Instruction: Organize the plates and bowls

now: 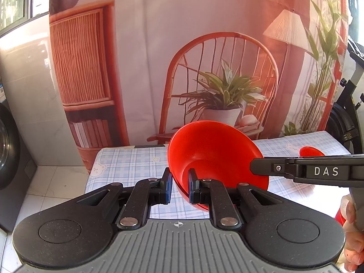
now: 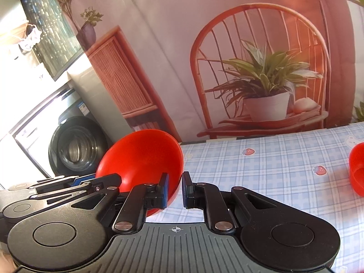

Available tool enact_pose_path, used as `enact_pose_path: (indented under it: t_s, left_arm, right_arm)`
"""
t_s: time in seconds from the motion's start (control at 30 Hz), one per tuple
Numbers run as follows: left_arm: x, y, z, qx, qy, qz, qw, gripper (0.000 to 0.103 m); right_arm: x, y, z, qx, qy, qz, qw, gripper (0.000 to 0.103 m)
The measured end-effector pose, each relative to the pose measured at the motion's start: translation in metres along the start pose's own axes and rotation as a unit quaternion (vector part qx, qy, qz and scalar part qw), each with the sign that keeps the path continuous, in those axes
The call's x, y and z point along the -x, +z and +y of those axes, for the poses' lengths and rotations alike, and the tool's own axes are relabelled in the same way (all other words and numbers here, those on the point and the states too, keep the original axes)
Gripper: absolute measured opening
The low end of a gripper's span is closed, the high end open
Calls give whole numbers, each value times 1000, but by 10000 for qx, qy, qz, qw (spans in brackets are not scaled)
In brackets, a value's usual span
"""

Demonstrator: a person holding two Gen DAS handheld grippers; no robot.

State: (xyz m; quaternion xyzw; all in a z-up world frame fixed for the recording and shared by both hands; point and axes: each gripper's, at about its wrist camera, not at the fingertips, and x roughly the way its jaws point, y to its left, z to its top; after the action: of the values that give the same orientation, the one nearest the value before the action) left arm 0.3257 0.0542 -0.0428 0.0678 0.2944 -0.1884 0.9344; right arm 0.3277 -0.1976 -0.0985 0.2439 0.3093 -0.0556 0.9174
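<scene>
Two grippers meet at one glossy red plastic bowl (image 1: 216,157), tilted above the checked-cloth desk (image 1: 127,166): left gripper (image 1: 179,187) clamps its near rim, right gripper (image 2: 175,190) straddles the opposite rim, jaws apart, seemingly for a handover.

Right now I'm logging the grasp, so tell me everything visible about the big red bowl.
The big red bowl is glossy, plastic-looking and plain, with a deep round well. It is tilted on edge above the checked tablecloth. The left tool pinches its rim, and the right tool straddles the opposite rim.
</scene>
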Motion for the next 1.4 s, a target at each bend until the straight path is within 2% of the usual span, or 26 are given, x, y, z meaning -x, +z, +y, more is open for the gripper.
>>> enact_pose_path:
  t_s: [0.37,0.6,0.97,1.13,1.4]
  left_arm:
    - [30,4,-55,-258,-278,-91,9992,16]
    - [30,0,-99,-532,-545,-10,9971,16]
    - [9,-18,-175,-760,-976,229,9921,17]
    - [-7,-31,-221,-929,-1315,393,9862,17]
    - [-38,-53,-289,-1243,-1871,739,9716,18]
  right_arm:
    - [75,-10,-28,-86,13,-502,9987,12]
    - [113,-23,-63,-294,-131,-765,9966,13]
    - [162,-47,-131,-678,-479,-1001,9915,13]
    - [189,-64,-173,-924,-774,-1053,9871,13]
    - [228,-89,-228,-1285,-1282,-1109,9771,13]
